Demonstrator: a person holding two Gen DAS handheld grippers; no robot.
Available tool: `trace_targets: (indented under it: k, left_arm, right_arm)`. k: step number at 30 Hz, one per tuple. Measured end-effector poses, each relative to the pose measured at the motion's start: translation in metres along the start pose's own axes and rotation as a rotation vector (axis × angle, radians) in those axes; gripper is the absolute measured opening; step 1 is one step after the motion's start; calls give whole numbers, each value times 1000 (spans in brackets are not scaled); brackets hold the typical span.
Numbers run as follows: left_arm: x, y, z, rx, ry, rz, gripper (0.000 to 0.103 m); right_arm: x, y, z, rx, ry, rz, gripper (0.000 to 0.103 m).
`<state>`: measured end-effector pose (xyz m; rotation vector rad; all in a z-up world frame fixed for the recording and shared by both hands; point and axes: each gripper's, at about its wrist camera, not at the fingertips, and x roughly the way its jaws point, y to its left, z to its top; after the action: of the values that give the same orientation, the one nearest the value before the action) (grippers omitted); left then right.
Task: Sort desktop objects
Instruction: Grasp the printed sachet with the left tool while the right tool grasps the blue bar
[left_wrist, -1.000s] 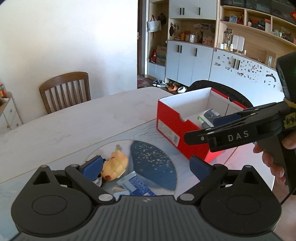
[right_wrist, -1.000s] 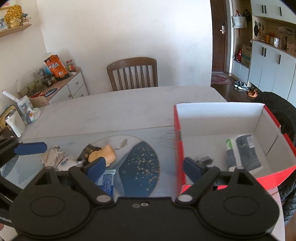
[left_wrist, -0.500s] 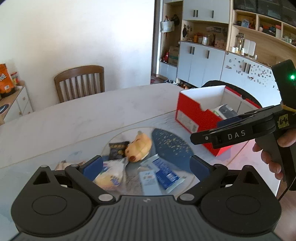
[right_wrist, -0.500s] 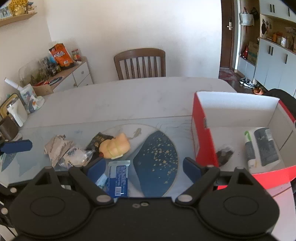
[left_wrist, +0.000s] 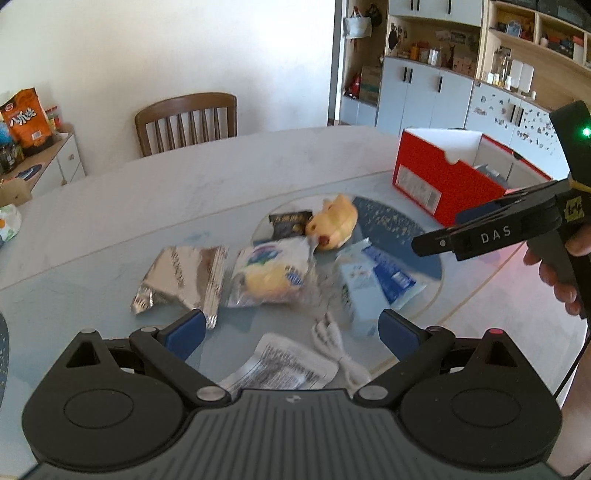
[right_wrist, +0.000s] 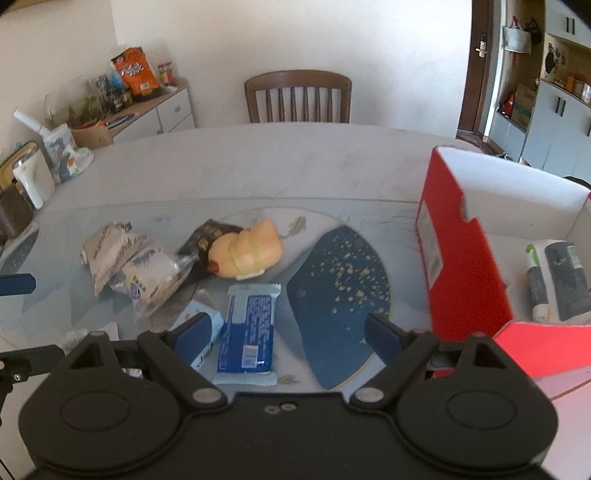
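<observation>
The left claw (left_wrist: 291, 326) gapes wide and holds nothing; it hangs low over the near end of the clutter, above a white printed sachet (left_wrist: 280, 365) and a small white bundle with fringed ends (left_wrist: 334, 347). That stance looks like lining up a pick, though I cannot tell which item it favours. Just beyond its tips lie a crinkled silver foil packet (left_wrist: 183, 275) and a clear bag with a yellow bun inside (left_wrist: 271, 275), touching each other.

The right claw (right_wrist: 286, 332) is equally wide open and empty, poised over a blue-and-white wrapped bar (right_wrist: 249, 328), with a pale blue carton (right_wrist: 201, 328) beside its left finger. Further out sit a yellow squishy toy (right_wrist: 247, 254) resting against a black sachet (right_wrist: 205, 236), all on the desk (right_wrist: 258, 166) with its glass cover and a dark blue speckled patch (right_wrist: 338, 291) under it.

The red shoebox (right_wrist: 461, 258) stands at the right, well apart from the pile, its open top turned up so things can be dropped in. A grey-and-white tube pack (right_wrist: 554, 280) already lies inside, so sorting appears under way, with most items left on the desk.
</observation>
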<state>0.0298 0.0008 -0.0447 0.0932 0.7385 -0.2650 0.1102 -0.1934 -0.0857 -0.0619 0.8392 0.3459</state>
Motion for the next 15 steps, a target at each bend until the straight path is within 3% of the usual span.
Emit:
trace_targets:
  k: [15]
  left_arm:
    - [23, 11, -32, 109, 54, 2, 100]
  right_arm:
    - [31, 8, -14, -51, 65, -29, 88]
